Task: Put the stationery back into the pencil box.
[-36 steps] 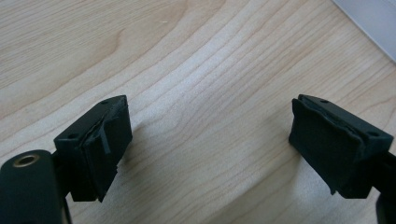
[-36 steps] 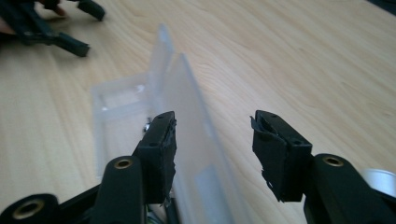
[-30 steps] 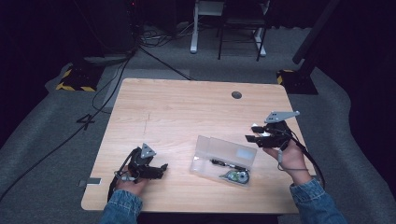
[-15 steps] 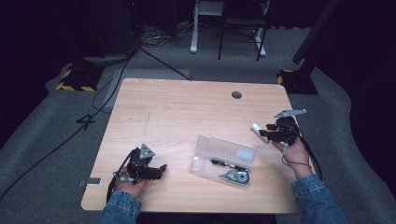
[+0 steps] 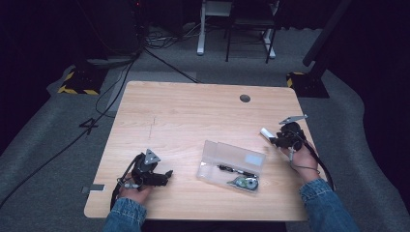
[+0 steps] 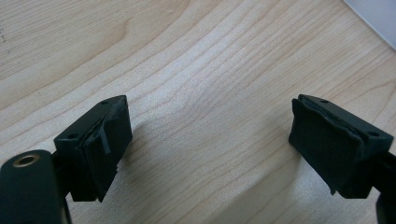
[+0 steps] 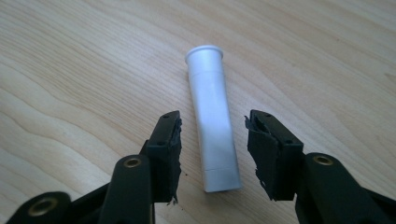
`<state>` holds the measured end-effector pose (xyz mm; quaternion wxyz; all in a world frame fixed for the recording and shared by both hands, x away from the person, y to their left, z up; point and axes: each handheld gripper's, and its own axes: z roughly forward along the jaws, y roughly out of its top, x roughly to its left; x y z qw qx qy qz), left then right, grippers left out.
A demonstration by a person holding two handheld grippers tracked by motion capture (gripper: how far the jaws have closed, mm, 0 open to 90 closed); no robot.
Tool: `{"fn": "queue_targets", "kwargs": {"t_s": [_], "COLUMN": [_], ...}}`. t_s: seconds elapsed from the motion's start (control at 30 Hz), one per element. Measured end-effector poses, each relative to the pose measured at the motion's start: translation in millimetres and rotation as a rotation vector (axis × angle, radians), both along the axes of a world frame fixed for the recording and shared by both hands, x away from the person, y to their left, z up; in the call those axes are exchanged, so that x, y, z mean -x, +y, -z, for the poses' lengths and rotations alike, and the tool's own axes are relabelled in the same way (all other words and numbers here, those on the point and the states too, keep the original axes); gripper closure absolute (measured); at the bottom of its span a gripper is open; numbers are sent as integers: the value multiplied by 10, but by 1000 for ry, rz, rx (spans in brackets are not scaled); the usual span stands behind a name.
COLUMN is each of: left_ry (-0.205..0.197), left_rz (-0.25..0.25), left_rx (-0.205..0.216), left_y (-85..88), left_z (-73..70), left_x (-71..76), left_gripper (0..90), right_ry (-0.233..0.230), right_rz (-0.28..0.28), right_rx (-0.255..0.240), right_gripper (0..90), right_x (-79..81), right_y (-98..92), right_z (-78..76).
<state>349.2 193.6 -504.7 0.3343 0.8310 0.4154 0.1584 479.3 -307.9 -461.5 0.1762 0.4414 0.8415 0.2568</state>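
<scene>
A white tube [image 7: 214,126] lies on the wooden table [image 5: 193,116] near its right edge, between the right gripper's [image 7: 214,154] closing jaws, untouched. The left gripper [image 6: 210,140] rests spread wide by the front-left edge, bare wood ahead.

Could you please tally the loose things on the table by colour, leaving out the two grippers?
White: 1, the white tube lying between the right gripper's jaws.
Clear: 1, the clear plastic case.
Total: 2.
</scene>
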Motion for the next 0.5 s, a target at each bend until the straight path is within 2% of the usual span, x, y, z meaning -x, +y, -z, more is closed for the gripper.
{"fn": "queue_targets", "kwargs": {"t_s": [0.37, 0.5], "left_ry": [2, 0], "left_rz": [1, 2], "left_rx": [1, -1], "left_y": [0, 1], "left_z": [0, -1], "left_x": [0, -1], "left_gripper": [130, 130], "right_ry": [52, 72], "right_rz": [-14, -12], "right_rx": [43, 10], "right_gripper": [626, 678], "right_x": [-61, -70], "right_y": [48, 21], "right_z": [137, 146]}}
